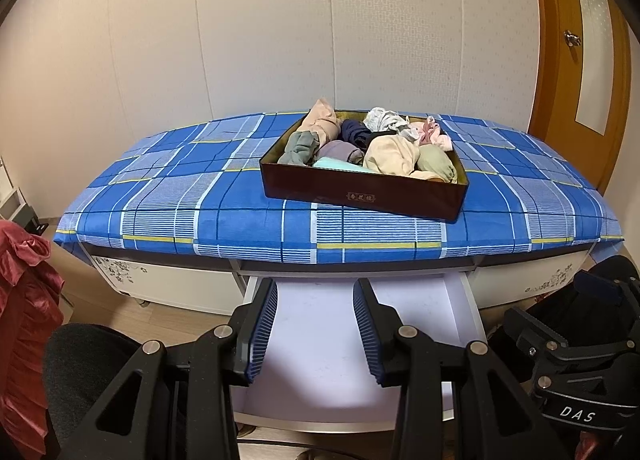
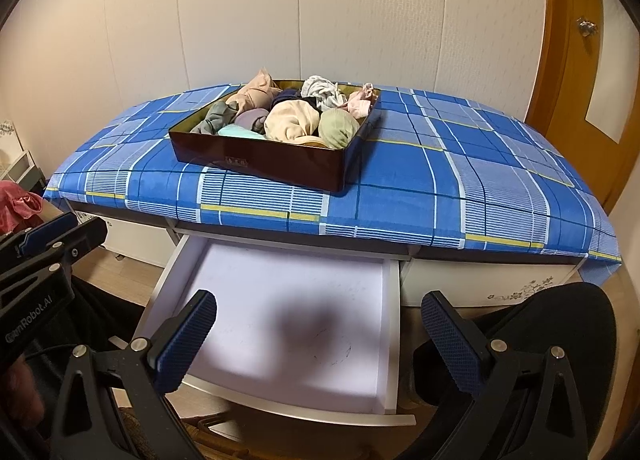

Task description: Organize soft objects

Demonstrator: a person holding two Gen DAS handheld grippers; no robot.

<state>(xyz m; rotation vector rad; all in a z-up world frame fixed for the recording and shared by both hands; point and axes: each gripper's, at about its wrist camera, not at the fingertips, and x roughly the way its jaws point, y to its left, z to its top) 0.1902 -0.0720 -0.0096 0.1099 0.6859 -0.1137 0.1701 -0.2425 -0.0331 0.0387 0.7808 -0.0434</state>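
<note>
- One dark brown box (image 1: 362,195) sits on the blue plaid cloth (image 1: 180,195) covering the low cabinet, holding about ten rolled or bunched soft garments (image 1: 394,157): peach, grey-green, navy, lilac, mint, cream, olive, white, pink.
- One white drawer (image 2: 280,324) stands pulled out below, nothing in it.
- Two grippers: left gripper (image 1: 316,334) with jaws parted, nothing between them; right gripper (image 2: 320,344) spread wide, grasping nothing.
- The garments overlap, so the count is uncertain; the box's small label is unreadable.
- A red fabric (image 1: 24,300) is cut off at the left edge.
</note>
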